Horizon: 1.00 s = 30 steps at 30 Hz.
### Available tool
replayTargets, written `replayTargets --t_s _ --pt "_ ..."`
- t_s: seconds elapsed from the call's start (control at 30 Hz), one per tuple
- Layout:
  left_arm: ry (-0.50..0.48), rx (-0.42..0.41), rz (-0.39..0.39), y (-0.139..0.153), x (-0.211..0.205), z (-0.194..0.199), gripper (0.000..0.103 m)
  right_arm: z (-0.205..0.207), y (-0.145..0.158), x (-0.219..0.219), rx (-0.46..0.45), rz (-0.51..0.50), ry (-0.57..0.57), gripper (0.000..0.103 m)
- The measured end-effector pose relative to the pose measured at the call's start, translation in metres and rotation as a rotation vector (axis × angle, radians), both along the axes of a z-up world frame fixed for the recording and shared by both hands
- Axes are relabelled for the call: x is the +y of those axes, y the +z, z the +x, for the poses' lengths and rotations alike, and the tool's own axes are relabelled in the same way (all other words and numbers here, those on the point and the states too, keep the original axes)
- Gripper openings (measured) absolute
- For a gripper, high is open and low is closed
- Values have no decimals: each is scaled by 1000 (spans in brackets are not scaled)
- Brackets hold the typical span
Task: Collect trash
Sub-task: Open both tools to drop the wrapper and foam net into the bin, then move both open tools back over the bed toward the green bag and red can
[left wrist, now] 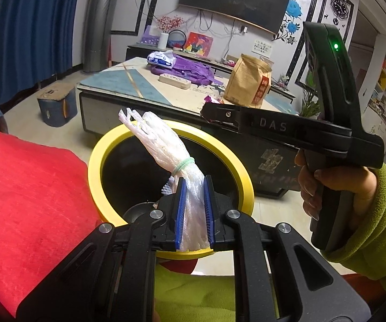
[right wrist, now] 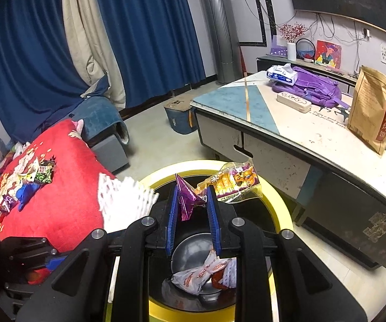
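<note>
My left gripper [left wrist: 194, 185] is shut on a white foam net bundle [left wrist: 160, 139] tied with a green rubber band. It holds the bundle over the black bin with a yellow rim [left wrist: 96, 155]. My right gripper [right wrist: 193, 190] is shut on a crumpled purple wrapper [right wrist: 186, 201] and a yellow-orange snack wrapper [right wrist: 233, 182], also above the bin's rim [right wrist: 281, 204]. Several wrappers [right wrist: 201, 273] lie at the bin's bottom. The foam net [right wrist: 120, 201] shows blurred at the left of the right wrist view. In the left wrist view a hand in a green sleeve holds the right gripper [left wrist: 206, 111].
A low coffee table [right wrist: 246, 112] stands just behind the bin with a brown paper bag [right wrist: 372, 110], a purple backpack [right wrist: 308, 88] and a tissue pack on it. More wrappers [right wrist: 37, 174] lie on the red blanket [right wrist: 67, 187] at the left. A blue box [right wrist: 178, 118] sits on the floor.
</note>
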<state>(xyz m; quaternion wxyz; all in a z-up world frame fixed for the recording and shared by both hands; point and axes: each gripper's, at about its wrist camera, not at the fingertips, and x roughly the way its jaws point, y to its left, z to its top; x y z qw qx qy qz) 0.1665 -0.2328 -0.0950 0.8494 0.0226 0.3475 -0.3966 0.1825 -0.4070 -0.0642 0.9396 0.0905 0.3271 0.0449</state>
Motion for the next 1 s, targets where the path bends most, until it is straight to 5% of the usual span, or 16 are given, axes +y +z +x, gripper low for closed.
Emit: replayTargets --t_s 0.47,0.53,0.87,1.0 --pt "14 20 -7 -2 -1 4 11 3 -5 4 17 7 13 27" --pt "20 22 -8 -2 0 5 20 2 -4 2 14 13 5 36" --pt "55 29 -34 1 7 6 57 -2 1 -6 -7 30 -30 48" --pt "78 23 -43 5 12 7 80 -4 4 -7 -15 35 -40 53"
